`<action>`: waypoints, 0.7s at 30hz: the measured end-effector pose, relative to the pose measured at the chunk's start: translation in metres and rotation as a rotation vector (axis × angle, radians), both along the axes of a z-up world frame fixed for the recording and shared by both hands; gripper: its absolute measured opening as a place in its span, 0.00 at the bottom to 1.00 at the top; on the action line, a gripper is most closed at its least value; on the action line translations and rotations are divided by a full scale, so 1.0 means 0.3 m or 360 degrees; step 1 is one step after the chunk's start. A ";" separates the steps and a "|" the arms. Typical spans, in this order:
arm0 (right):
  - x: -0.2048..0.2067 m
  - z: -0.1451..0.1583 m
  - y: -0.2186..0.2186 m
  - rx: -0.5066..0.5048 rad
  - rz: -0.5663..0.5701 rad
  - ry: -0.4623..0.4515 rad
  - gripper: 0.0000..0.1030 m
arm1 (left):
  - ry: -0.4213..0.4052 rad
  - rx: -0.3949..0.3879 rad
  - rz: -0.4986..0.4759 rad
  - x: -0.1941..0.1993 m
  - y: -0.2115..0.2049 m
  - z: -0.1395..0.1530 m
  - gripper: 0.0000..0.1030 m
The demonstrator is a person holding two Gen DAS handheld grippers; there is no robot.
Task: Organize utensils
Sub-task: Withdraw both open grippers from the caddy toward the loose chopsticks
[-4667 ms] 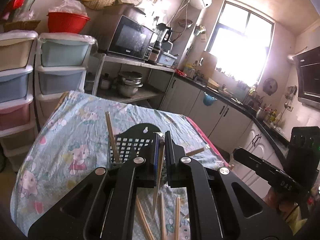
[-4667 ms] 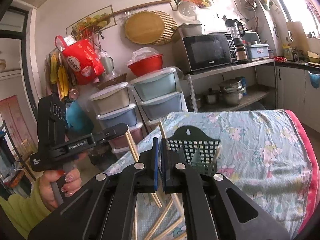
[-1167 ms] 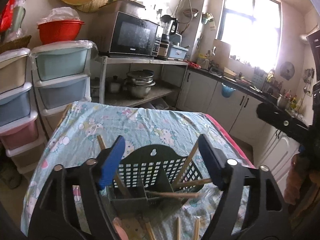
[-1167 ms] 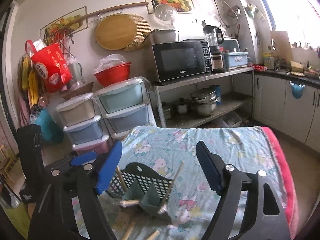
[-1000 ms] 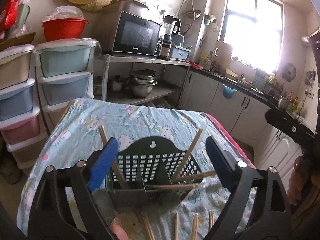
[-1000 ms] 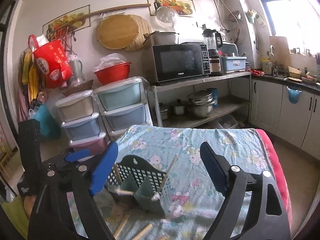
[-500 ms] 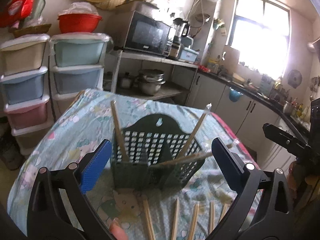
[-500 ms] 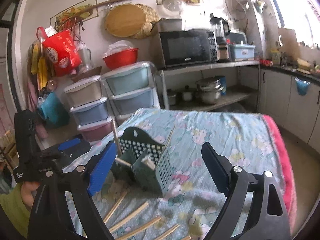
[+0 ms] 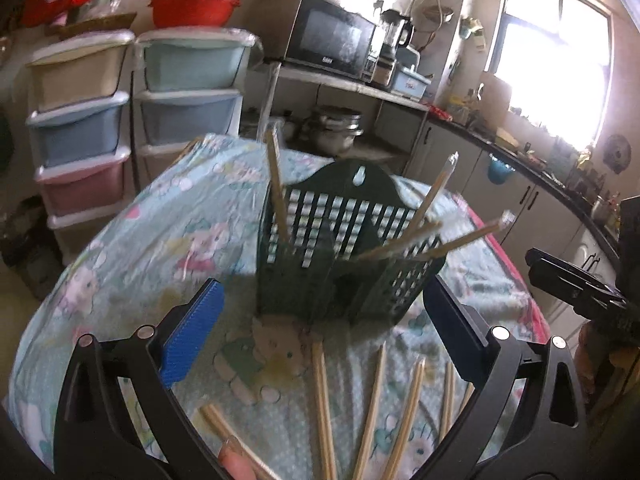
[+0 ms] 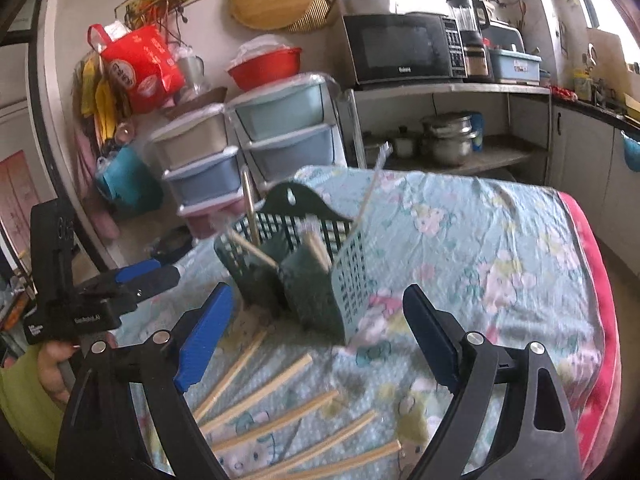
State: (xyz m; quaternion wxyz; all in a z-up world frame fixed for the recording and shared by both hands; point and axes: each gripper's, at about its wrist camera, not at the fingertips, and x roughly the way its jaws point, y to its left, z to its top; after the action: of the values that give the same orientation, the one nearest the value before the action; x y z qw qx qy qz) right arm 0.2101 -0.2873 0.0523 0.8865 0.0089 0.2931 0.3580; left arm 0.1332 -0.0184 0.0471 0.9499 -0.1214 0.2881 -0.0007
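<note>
A dark green slotted utensil basket [image 9: 340, 248] stands on the cloth-covered table, with several wooden chopsticks [image 9: 428, 196] leaning out of it. It also shows in the right wrist view [image 10: 300, 264]. Several loose chopsticks [image 9: 370, 404] lie on the cloth in front of it, also seen in the right wrist view [image 10: 264, 400]. My left gripper [image 9: 320, 332] is open and empty, low over the loose chopsticks just before the basket. My right gripper [image 10: 316, 344] is open and empty, above the chopsticks to the basket's right.
The table carries a light blue cartoon cloth [image 9: 160, 236] with a pink edge [image 10: 596, 320] on the right. Stacked plastic drawers [image 9: 168, 92] and a shelf with a microwave [image 10: 400, 48] stand behind the table. Kitchen cabinets [image 9: 500, 200] run along the right.
Both grippers, shut 4.7 s ago with a chopstick in the left, now stand wide open. More chopsticks lean in the basket. Both have dropped lower toward the loose chopsticks.
</note>
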 end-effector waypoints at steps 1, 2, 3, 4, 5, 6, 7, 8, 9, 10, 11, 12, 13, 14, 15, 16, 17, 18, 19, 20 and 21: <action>-0.004 -0.013 0.000 -0.0004 -0.0002 0.0017 0.81 | 0.0024 0.0007 0.0003 -0.003 0.002 -0.012 0.89; -0.013 -0.029 0.002 -0.0007 -0.0002 0.0043 0.80 | 0.0048 0.0011 0.0002 -0.007 0.004 -0.026 0.89; -0.017 -0.037 0.003 -0.0011 -0.0004 0.0049 0.79 | 0.0076 0.0017 -0.0010 -0.014 0.007 -0.045 0.89; -0.024 -0.045 0.007 -0.0019 -0.0011 0.0053 0.79 | 0.0096 0.0027 -0.0019 -0.020 0.009 -0.059 0.89; -0.032 -0.055 0.013 -0.0031 -0.0018 0.0059 0.79 | 0.0113 0.0039 -0.0028 -0.029 0.010 -0.073 0.89; -0.040 -0.066 0.020 -0.0038 -0.0025 0.0065 0.79 | 0.0135 0.0049 -0.0042 -0.038 0.017 -0.095 0.89; -0.044 -0.076 0.023 -0.0044 -0.0030 0.0071 0.79 | 0.0148 0.0049 -0.0048 -0.042 0.022 -0.107 0.89; -0.049 -0.089 0.031 -0.0062 -0.0042 0.0085 0.77 | 0.0171 0.0043 -0.0056 -0.049 0.031 -0.126 0.89; -0.055 -0.103 0.040 -0.0076 -0.0054 0.0101 0.76 | 0.0191 0.0028 -0.0064 -0.056 0.041 -0.147 0.89; -0.060 -0.117 0.048 -0.0085 -0.0061 0.0124 0.75 | 0.0207 0.0014 -0.0075 -0.060 0.051 -0.164 0.89; -0.063 -0.128 0.053 -0.0091 -0.0064 0.0140 0.74 | 0.0218 0.0009 -0.0082 -0.063 0.058 -0.177 0.89; -0.070 -0.140 0.060 -0.0099 -0.0070 0.0154 0.74 | 0.0237 0.0004 -0.0087 -0.067 0.069 -0.194 0.89; -0.077 -0.154 0.067 -0.0111 -0.0091 0.0169 0.73 | 0.0249 -0.0010 -0.0097 -0.068 0.081 -0.207 0.89; -0.079 -0.164 0.069 -0.0120 -0.0106 0.0181 0.71 | 0.0265 -0.0026 -0.0112 -0.069 0.095 -0.223 0.89; -0.083 -0.176 0.074 -0.0128 -0.0123 0.0196 0.70 | 0.0280 -0.0030 -0.0114 -0.069 0.100 -0.231 0.89; -0.085 -0.186 0.077 -0.0131 -0.0138 0.0209 0.68 | 0.0293 -0.0039 -0.0122 -0.068 0.112 -0.241 0.89; -0.088 -0.198 0.082 -0.0132 -0.0158 0.0229 0.67 | 0.0304 -0.0048 -0.0132 -0.062 0.118 -0.246 0.89; -0.090 -0.210 0.087 -0.0135 -0.0179 0.0246 0.67 | 0.0324 -0.0062 -0.0139 -0.060 0.130 -0.256 0.89; -0.092 -0.221 0.094 -0.0139 -0.0199 0.0265 0.65 | 0.0342 -0.0079 -0.0137 -0.059 0.141 -0.264 0.86; -0.090 -0.227 0.102 -0.0141 -0.0208 0.0281 0.63 | 0.0363 -0.0115 -0.0154 -0.056 0.155 -0.276 0.83; -0.091 -0.235 0.110 -0.0145 -0.0217 0.0297 0.61 | 0.0375 -0.0133 -0.0166 -0.057 0.163 -0.283 0.81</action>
State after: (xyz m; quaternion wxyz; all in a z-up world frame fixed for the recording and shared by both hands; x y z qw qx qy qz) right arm 0.1829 -0.2544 -0.0182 0.8771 0.0219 0.3890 0.2810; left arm 0.1161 0.0304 -0.0378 0.9022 -0.1450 0.4034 -0.0480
